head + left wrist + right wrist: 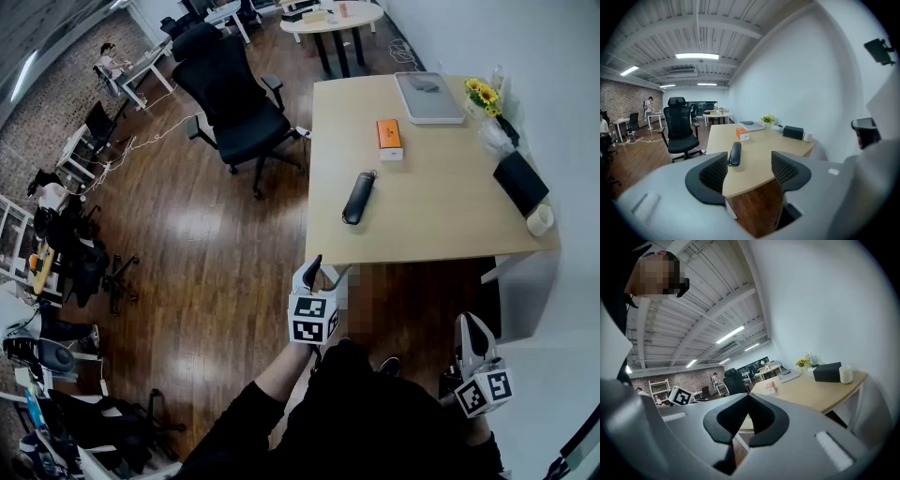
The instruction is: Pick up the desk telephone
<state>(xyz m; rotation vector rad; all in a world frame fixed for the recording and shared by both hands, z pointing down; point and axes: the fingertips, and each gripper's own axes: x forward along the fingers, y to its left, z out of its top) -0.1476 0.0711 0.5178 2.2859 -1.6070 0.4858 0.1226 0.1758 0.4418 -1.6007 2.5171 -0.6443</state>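
The desk telephone (359, 197) is a long black handset lying on the light wooden desk (441, 202), near its front left part. In the left gripper view the telephone (735, 153) shows far ahead, just beyond the left jaw. My left gripper (328, 270) hangs in front of the desk's near edge, open and empty, well short of the telephone. My left gripper (750, 163) frames the desk edge between its jaws. My right gripper (472, 323) stays low beside the person's body, off the desk's front right corner. My right gripper (749, 401) has its pads pressed together on nothing.
On the desk are an orange and white box (389, 138), a closed laptop (428, 97), yellow flowers (484, 95), a black box (521, 182) and a white cup (540, 219). A black office chair (234, 98) stands left of the desk. A white wall runs along the right.
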